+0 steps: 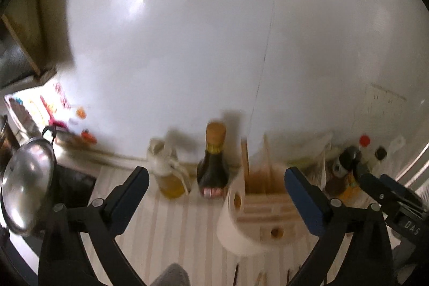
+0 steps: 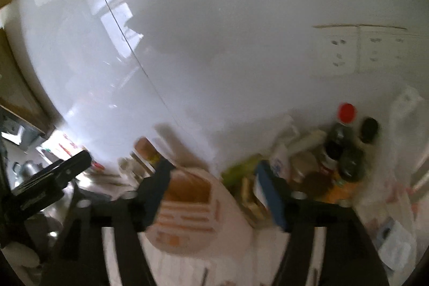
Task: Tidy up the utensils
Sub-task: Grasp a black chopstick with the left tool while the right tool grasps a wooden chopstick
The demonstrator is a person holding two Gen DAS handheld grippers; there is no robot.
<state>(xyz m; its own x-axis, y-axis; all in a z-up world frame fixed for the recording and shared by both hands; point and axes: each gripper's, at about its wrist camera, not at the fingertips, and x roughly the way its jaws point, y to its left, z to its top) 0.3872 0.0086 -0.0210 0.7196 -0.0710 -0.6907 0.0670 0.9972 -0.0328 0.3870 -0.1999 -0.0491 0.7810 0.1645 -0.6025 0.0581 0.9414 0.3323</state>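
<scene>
A glossy white wall backs a worktop covered in pale striped material, and both views are blurred. Against the wall at the back edge stand a dark bottle with a tan cap and, just beside it on the stove side, a clear jug of yellow oil. A steel pot lid shows at the near left edge, by a dark stove top. Toward the far right corner sits a cluster of jars and bottles, one with a red cap, near a wall socket.

The cream utensil holder with its wooden insert stands on the worktop close to the back edge, just right of the dark bottle; slots and round holes show in its front. What it contains cannot be made out.

The left hand-held gripper is spread wide, nothing between its fingers, the holder seen beyond the gap. The right hand-held gripper is also spread and empty, framing the same holder from the other side.
</scene>
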